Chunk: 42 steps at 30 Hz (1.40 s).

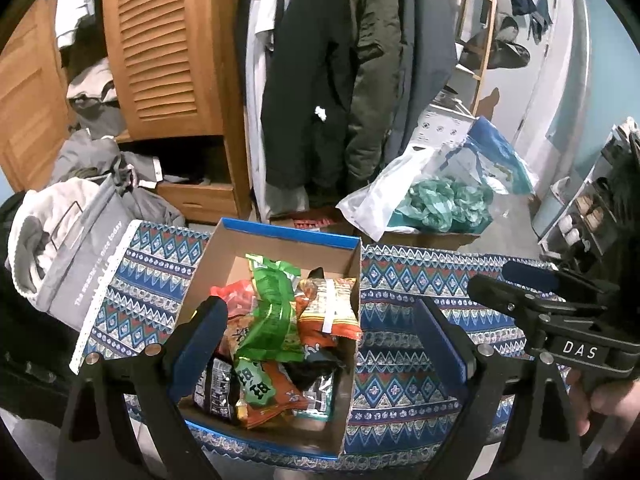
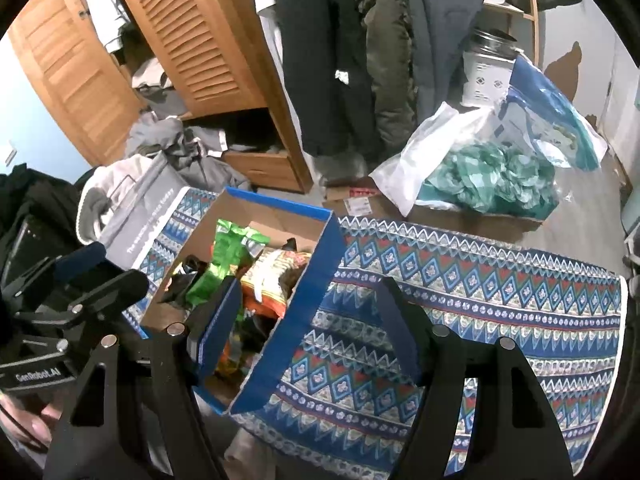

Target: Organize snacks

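A blue-edged cardboard box (image 1: 348, 280) stands on a patterned blue cloth (image 1: 400, 292); it also shows in the right wrist view (image 2: 316, 272). It holds several snack packets: a green one (image 1: 272, 304) on top, an orange one (image 1: 332, 312), a black one (image 1: 218, 384). The green packet (image 2: 224, 256) and orange packet (image 2: 272, 280) also show in the right wrist view. My left gripper (image 1: 320, 320) is open and empty, hovering over the box. My right gripper (image 2: 308, 304) is open and empty over the box's right wall. The right gripper also shows in the left wrist view (image 1: 520, 280).
A grey bag with clothes (image 1: 72, 248) stands left of the box. Behind the table are a wooden wardrobe (image 1: 168, 60), hanging coats (image 1: 340, 80) and a plastic bag with teal cloth (image 1: 436, 200) on a carton. A shoe rack (image 1: 588, 216) is at right.
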Each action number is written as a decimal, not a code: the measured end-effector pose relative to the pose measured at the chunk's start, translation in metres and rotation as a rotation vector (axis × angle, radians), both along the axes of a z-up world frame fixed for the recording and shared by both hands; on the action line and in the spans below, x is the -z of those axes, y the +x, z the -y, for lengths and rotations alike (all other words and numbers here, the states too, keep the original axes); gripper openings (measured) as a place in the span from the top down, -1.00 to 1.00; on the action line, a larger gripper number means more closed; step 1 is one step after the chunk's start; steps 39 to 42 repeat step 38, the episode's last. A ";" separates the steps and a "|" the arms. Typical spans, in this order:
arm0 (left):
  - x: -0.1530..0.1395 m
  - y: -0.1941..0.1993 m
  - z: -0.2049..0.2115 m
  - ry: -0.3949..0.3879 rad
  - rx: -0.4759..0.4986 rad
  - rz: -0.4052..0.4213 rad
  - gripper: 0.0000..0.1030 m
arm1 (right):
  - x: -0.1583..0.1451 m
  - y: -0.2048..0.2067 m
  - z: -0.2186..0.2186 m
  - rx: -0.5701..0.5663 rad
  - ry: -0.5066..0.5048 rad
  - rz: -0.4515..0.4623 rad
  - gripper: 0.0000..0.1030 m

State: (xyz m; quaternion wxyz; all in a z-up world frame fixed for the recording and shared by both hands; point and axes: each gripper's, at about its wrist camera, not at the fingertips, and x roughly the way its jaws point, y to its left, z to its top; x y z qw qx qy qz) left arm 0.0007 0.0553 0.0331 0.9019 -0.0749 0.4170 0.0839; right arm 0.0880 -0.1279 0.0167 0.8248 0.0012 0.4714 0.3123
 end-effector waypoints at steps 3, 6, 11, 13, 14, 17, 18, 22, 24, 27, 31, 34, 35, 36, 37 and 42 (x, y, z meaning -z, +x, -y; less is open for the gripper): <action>0.000 0.000 -0.002 -0.011 -0.010 -0.003 -0.84 | 0.000 0.000 0.000 -0.001 0.000 0.000 -0.34; 0.003 0.001 -0.003 -0.015 -0.011 -0.020 -0.84 | 0.000 0.000 0.000 0.001 0.001 0.000 -0.34; 0.006 0.002 -0.004 -0.014 -0.018 -0.035 -0.84 | 0.001 0.000 0.000 0.000 -0.003 0.000 -0.34; 0.006 0.002 -0.004 -0.015 -0.019 -0.039 -0.84 | 0.002 0.002 0.001 -0.001 -0.006 -0.003 -0.34; 0.007 0.003 -0.005 -0.018 -0.021 -0.043 -0.84 | 0.002 0.002 0.002 -0.001 -0.006 -0.003 -0.34; 0.008 0.003 -0.005 -0.024 -0.025 -0.050 -0.84 | 0.002 0.002 0.001 -0.001 -0.007 -0.002 -0.34; 0.008 0.003 -0.004 -0.024 -0.026 -0.051 -0.84 | 0.002 0.002 0.001 0.000 -0.007 -0.003 -0.34; 0.008 0.003 -0.004 -0.019 -0.024 -0.048 -0.84 | 0.003 0.002 0.001 0.001 -0.012 -0.005 -0.34; 0.007 0.002 -0.003 -0.011 -0.020 -0.043 -0.84 | 0.003 0.002 0.001 0.000 -0.013 -0.005 -0.34; 0.007 0.002 -0.002 -0.012 -0.013 -0.047 -0.84 | 0.003 0.002 0.001 0.000 -0.011 -0.006 -0.34; 0.009 0.002 -0.001 -0.013 -0.014 -0.055 -0.84 | 0.003 0.002 0.001 0.000 -0.011 -0.007 -0.34; 0.008 0.001 0.000 -0.006 -0.015 -0.052 -0.84 | 0.003 0.002 0.001 0.000 -0.012 -0.006 -0.34; 0.008 0.001 0.000 -0.005 -0.015 -0.049 -0.84 | 0.003 0.002 0.001 0.000 -0.013 -0.006 -0.34; 0.008 0.001 0.000 -0.005 -0.014 -0.049 -0.84 | 0.003 0.002 0.001 0.000 -0.012 -0.006 -0.34; 0.007 0.001 0.000 -0.007 -0.011 -0.050 -0.84 | 0.004 0.001 0.001 -0.001 -0.013 -0.006 -0.34; 0.007 0.000 0.001 -0.007 -0.007 -0.050 -0.84 | 0.004 0.001 0.001 -0.001 -0.013 -0.006 -0.34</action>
